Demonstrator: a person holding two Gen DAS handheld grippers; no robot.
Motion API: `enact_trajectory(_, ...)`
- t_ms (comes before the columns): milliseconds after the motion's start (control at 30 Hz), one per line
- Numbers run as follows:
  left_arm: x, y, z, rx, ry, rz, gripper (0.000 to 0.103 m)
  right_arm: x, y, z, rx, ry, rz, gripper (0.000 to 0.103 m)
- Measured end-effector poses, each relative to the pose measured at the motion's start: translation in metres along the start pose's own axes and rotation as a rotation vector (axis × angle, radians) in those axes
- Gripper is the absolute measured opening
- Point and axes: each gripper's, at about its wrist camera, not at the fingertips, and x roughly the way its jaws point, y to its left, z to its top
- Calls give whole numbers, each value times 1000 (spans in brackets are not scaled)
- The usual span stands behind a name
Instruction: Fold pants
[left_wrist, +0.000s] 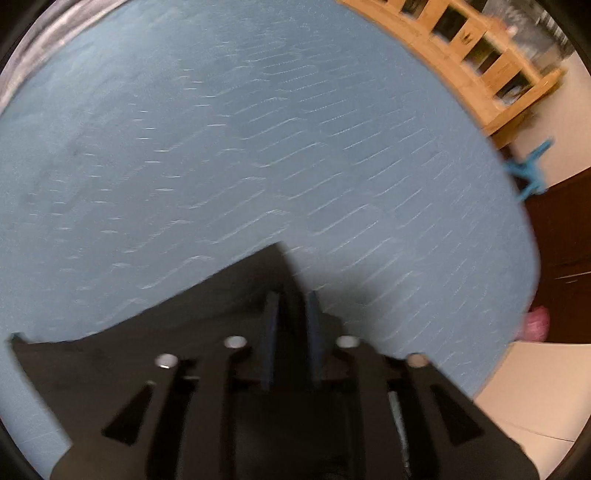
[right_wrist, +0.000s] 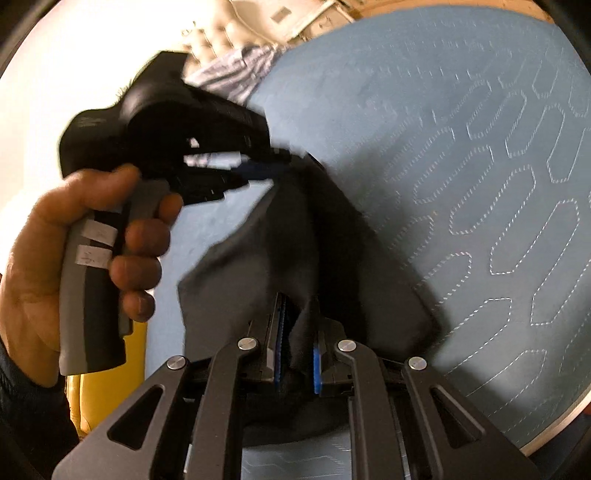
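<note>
- Dark charcoal woven cloth, the pants (right_wrist: 295, 236), is hanging in the air between two handheld grippers above a pale blue quilted bedspread (right_wrist: 480, 184) stitched with elongated hexagons.
- At the left of the right wrist view, a person's hand (right_wrist: 55, 240) is squeezing the grey pistol handle of the left gripper (right_wrist: 280, 162), whose blue-padded fingertips are pinching an upper edge of the pants.
- In the left wrist view, that gripper's narrow fingers (left_wrist: 269, 332) are standing almost together with black cloth bunched around and between them, the fabric spreading down and to the left.
- Further right, the right gripper (right_wrist: 295, 354) is clamping a lower fold of the pants between its blue-edged pads (right_wrist: 317, 365), the cloth rising straight out of the jaws.
- The risk, as a judgement: both holds look to be on thin edges, so a quick pull apart could tug the fabric free of one gripper and collapse the fold.
- Motion blur is suggesting speed; uneven tension could lay the pants down skewed.
- At the far right, a wooden slatted bed rail (left_wrist: 480, 66) and a blue plastic clip (left_wrist: 532, 170) are bordering the bedspread.
</note>
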Motion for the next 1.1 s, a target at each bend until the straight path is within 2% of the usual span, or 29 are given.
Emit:
enact_trajectory(33,-3,1,-2,-3,4,-44,53,0,-7,0,28,19,25,12)
enact_trajectory(133,-38,4,-15,9,-50,-214,55,-6,-16,1,35,45,64,18)
enact_trajectory(200,-79,15,-36,25,-137,-311,55,-10,-21,4,47,79,116,27)
enact_trajectory(233,-100,22,-51,39,-193,-332,55,-12,-24,6,59,88,136,30)
enact_trajectory(267,-117,29,-69,58,-252,-330,55,-14,-29,9,79,99,176,38)
enact_trajectory(300,-134,42,-99,56,-339,-329,53,-16,-34,12,101,117,223,48)
enact_trajectory(333,-137,48,-114,37,-366,-351,36,-19,-36,13,105,127,242,53)
enact_trajectory(367,-132,63,-137,-20,-374,-392,26,-22,-36,16,95,146,266,65)
enact_trajectory(400,-125,71,-148,-68,-369,-396,16,-25,-34,19,79,163,284,82)
enact_trajectory(433,-114,79,-160,-121,-364,-397,16,-30,-33,22,64,165,257,86)
enact_trajectory(467,-97,85,-172,-174,-355,-421,10,-33,-34,25,56,165,238,87)
enact_trajectory(533,-74,80,-183,-211,-336,-420,6,-39,-35,35,42,165,150,87)
enact_trajectory(600,-51,54,-188,-181,-301,-379,5,-45,-33,46,14,157,74,87)
enact_trajectory(633,-47,35,-191,-143,-300,-342,1,-52,-28,47,-29,143,1,87)
enact_trajectory(667,-43,12,-196,-72,-314,-272,1,-56,-19,48,-91,120,-92,87)
enact_trajectory(700,-39,2,-198,-52,-312,-267,1,-54,-8,50,-159,101,-170,87)
enact_trajectory(767,-38,-8,-203,-63,-325,-278,2,-57,15,46,-295,60,-270,87)
enact_trajectory(800,-42,-10,-207,-45,-327,-314,3,-57,24,45,-334,46,-287,87)
enact_trajectory(867,-51,-11,-216,-37,-327,-352,6,-57,40,40,-403,23,-331,87)
enact_trajectory(933,-67,1,-234,-48,-388,-292,6,-48,60,30,-516,18,-384,87)
enact_trajectory(1000,-77,21,-255,-99,-430,-255,8,-34,73,16,-646,31,-443,87)
enact_trajectory(1033,-77,26,-258,-115,-425,-243,17,-23,74,10,-698,46,-504,87)
enact_trajectory(1067,-70,36,-266,-128,-375,-239,19,-10,72,6,-724,65,-561,86)
enact_trajectory(1100,-67,39,-270,-137,-338,-256,19,6,65,4,-755,107,-652,82)
